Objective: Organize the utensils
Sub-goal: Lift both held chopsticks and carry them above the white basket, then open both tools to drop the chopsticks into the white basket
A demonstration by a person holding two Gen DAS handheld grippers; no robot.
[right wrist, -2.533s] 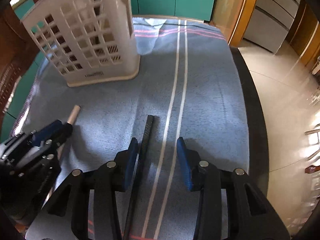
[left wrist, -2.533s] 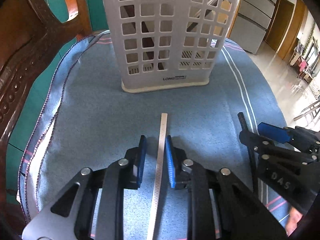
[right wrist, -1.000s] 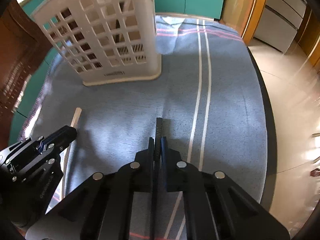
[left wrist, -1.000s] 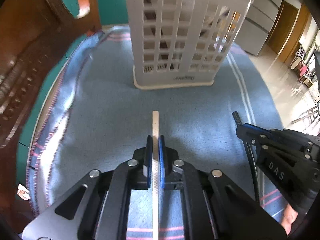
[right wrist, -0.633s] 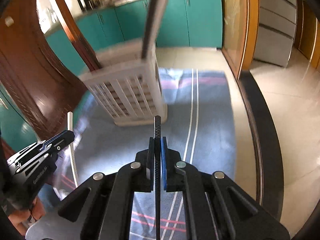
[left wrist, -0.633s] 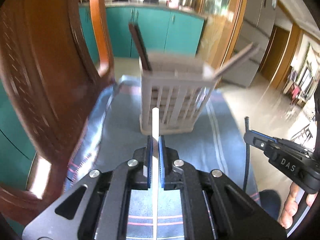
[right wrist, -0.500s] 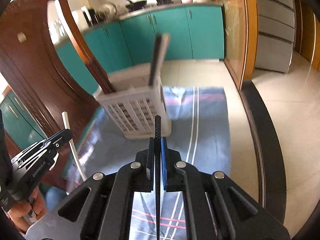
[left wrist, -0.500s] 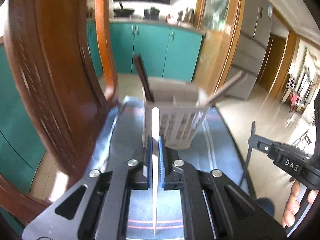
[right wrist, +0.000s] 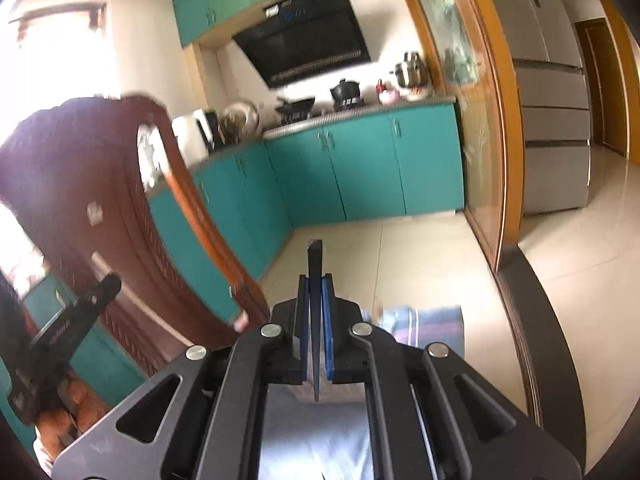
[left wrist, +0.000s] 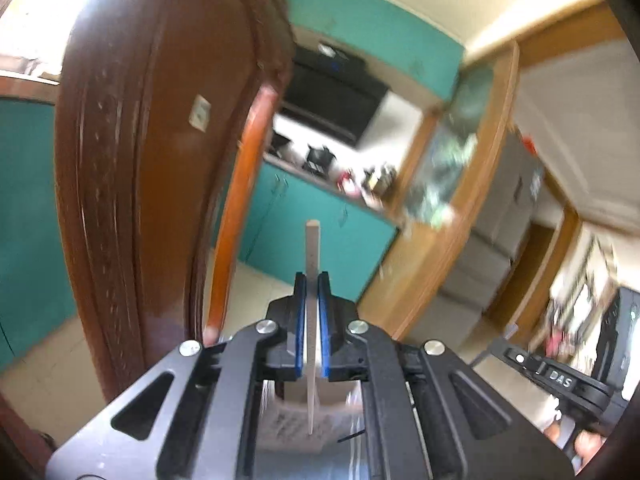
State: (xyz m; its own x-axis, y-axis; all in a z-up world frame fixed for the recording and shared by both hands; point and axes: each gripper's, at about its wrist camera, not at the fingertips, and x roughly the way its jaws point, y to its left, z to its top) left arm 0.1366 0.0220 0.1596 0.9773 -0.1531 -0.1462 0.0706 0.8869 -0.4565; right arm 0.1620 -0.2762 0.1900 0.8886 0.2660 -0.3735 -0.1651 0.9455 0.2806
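- The kitchen filled most of both views: teal cabinets [right wrist: 360, 168] ran under a countertop with pots on it, and a black range hood [right wrist: 308, 52] hung above.
- A grey refrigerator [right wrist: 548, 92] stood at the right of the right wrist view, past an orange-brown wooden frame.
- A dark carved wooden chair back [left wrist: 140, 160] took up the left of the left wrist view, blurred.
- A blue cloth [right wrist: 436, 320] with pale stripes covered the table, seen below and beyond the right gripper's fingers.
- The white slotted basket [left wrist: 288, 420] showed only in part, blurred, low down behind the left gripper's jaws.
- The left gripper [left wrist: 312, 292] was clamped on a pale flat stick [left wrist: 312, 248], which stood out past the blue pads and also ran back below them.
- The right gripper [right wrist: 315, 292] was clamped on a black stick [right wrist: 315, 260], held the same way between its blue pads.
- Both sticks were raised off the cloth, above the basket.
- Each gripper appeared at the edge of the other's view, with a person's hand [right wrist: 60, 404] on its handle.
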